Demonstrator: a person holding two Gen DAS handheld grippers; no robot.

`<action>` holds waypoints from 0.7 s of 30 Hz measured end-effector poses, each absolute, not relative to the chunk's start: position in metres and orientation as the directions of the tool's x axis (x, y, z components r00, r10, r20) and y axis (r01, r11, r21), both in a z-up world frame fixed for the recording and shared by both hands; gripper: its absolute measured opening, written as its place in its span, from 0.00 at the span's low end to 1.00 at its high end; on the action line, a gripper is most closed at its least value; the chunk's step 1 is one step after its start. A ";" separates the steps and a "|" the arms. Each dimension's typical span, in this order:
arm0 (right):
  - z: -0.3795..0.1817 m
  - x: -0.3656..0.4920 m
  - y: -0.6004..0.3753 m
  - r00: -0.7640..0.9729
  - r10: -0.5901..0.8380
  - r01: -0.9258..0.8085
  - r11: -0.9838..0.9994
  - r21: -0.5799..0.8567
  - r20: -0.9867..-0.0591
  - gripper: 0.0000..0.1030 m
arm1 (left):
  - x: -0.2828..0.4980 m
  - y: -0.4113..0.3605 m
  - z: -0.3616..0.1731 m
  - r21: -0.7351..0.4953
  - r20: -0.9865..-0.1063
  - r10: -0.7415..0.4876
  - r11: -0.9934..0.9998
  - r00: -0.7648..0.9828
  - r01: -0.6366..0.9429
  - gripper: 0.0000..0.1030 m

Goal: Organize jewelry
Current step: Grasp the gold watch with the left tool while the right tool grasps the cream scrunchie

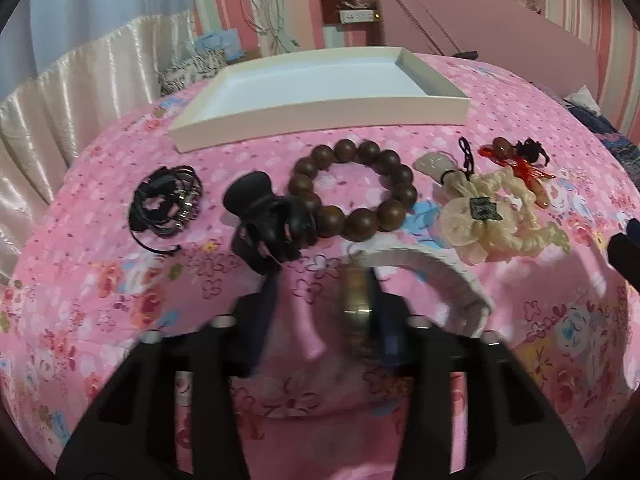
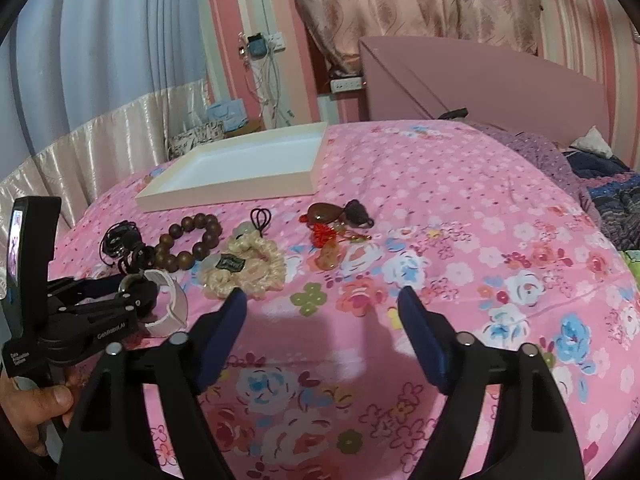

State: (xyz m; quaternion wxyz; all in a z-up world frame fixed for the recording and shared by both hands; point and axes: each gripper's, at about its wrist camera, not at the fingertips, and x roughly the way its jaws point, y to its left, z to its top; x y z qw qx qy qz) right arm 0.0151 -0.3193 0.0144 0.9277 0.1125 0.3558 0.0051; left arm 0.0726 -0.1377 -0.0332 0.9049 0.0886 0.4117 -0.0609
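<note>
L gripper point(image 1: 324, 292) is clamped on a white bangle point(image 1: 452, 280), held above the pink bedspread point(image 2: 460, 240) just in front of the bead bracelet point(image 1: 352, 188). White tray point(image 1: 320, 114) sits behind the jewelry row. R gripper point(image 2: 322, 308) hovers w/ fingers apart, holding nothing.

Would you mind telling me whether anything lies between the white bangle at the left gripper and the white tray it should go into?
Yes. The wooden bead bracelet and the black hair claw lie on the bedspread between the white bangle at the left gripper and the white tray; carried above them, nothing visible blocks the way.
</note>
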 end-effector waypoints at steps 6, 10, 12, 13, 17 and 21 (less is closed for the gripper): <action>0.016 0.026 -0.315 0.717 0.166 0.024 0.965 0.262 -0.677 0.58 | 0.064 -0.133 -0.025 0.073 -0.748 -0.078 0.977 0.659 0.198 0.10; 0.023 0.036 -0.307 0.713 0.157 0.016 0.971 0.239 -0.683 0.58 | 0.058 -0.118 0.000 0.089 -0.701 -0.065 0.980 0.710 0.178 0.10; 0.025 0.045 -0.303 0.707 0.150 0.015 0.974 0.227 -0.691 0.58 | 0.059 -0.112 0.011 0.099 -0.683 -0.060 0.980 0.728 0.173 0.10; 0.025 0.050 -0.301 0.703 0.151 0.012 0.975 0.224 -0.695 0.58 | 0.059 -0.108 0.017 0.104 -0.674 -0.056 0.980 0.737 0.170 0.10; 0.023 0.072 -0.293 0.685 0.148 0.001 0.979 0.204 -0.713 0.58 | 0.070 -0.088 0.034 0.147 -0.634 -0.013 0.979 0.773 0.138 0.10; 0.015 0.091 -0.280 0.645 0.143 -0.014 0.985 0.175 -0.751 0.49 | 0.081 -0.063 0.048 0.157 -0.605 0.010 0.982 0.796 0.108 0.10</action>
